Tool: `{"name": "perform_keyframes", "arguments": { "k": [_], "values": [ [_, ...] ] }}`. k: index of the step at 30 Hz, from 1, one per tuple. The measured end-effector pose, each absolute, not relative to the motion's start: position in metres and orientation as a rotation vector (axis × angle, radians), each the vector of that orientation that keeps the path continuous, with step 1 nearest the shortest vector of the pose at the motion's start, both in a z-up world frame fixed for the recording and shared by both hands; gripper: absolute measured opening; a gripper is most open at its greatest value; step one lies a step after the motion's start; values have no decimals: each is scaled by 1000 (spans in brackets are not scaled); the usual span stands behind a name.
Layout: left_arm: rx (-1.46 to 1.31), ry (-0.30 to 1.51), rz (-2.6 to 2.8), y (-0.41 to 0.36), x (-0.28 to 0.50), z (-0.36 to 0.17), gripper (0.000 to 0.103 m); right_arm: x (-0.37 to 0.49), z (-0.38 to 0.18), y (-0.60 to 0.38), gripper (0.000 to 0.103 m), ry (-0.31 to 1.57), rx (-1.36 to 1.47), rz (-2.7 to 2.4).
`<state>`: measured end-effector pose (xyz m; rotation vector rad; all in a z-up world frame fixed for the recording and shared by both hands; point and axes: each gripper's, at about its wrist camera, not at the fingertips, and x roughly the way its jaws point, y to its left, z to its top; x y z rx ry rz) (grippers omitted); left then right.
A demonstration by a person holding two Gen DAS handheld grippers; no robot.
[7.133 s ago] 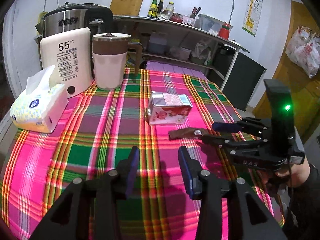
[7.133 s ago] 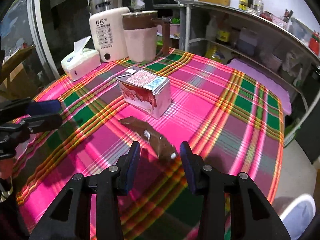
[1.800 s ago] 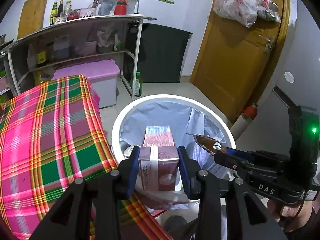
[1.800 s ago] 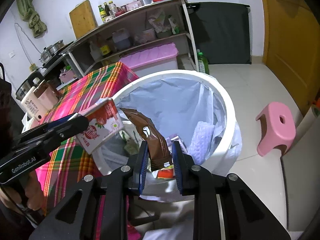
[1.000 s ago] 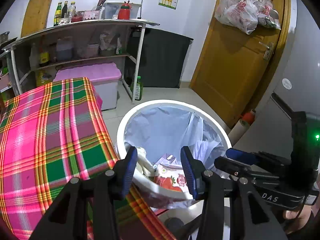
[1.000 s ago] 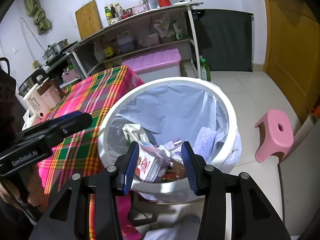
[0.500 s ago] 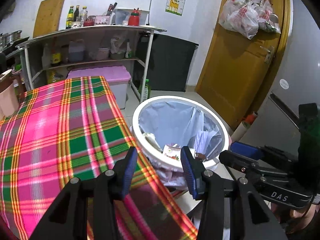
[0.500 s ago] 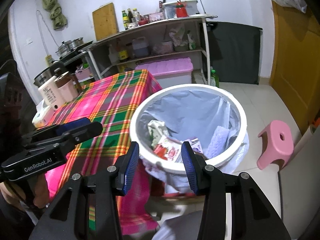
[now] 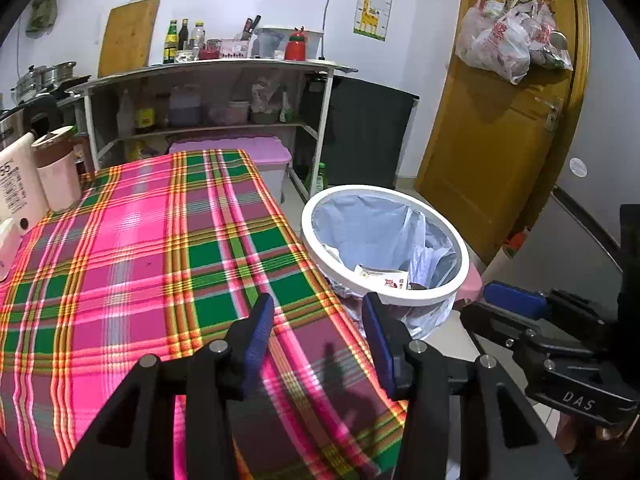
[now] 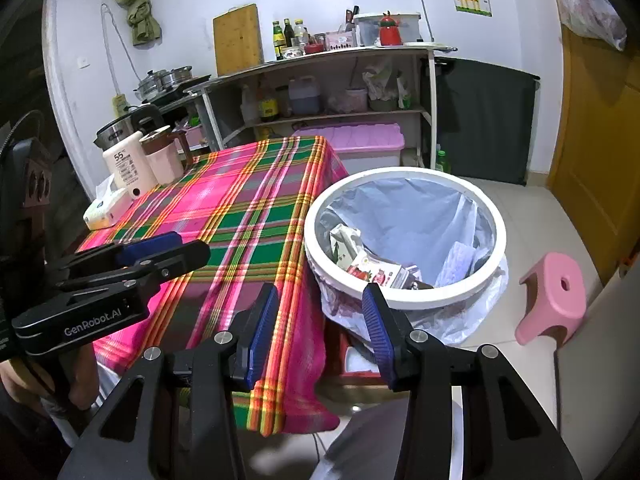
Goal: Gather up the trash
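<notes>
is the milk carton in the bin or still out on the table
In the bin. The milk carton lies on its side among other trash inside the white bin, below its rim. Both the left gripper and right gripper are open and empty.

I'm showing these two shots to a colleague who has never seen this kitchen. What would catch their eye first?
Most likely the bright pink-and-green plaid tablecloth, which fills the left of both views. Next, the white-rimmed trash bin standing off the table's corner, lined with a pale bag, with a red-printed carton and other scraps inside. In the foreground, the left gripper and right gripper are both open and empty.
</notes>
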<state>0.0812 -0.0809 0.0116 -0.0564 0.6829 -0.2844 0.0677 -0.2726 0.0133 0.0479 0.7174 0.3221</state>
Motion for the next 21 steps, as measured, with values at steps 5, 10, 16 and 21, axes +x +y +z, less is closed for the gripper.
{"name": "perform_keyframes", "arguments": {
  "k": [5, 10, 16, 21],
  "values": [
    [-65, 676, -264, -76, 69, 10, 48, 54, 16, -270, 45, 705, 40, 327],
    [-62, 679, -247, -74, 61, 8, 48, 50, 17, -269, 45, 703, 41, 332],
    [-60, 680, -236, -74, 57, 8, 48, 45, 19, -267, 45, 696, 42, 336],
    [-63, 682, -234, -74, 55, 8, 48, 45, 18, -267, 45, 697, 42, 336]
  ]
}}
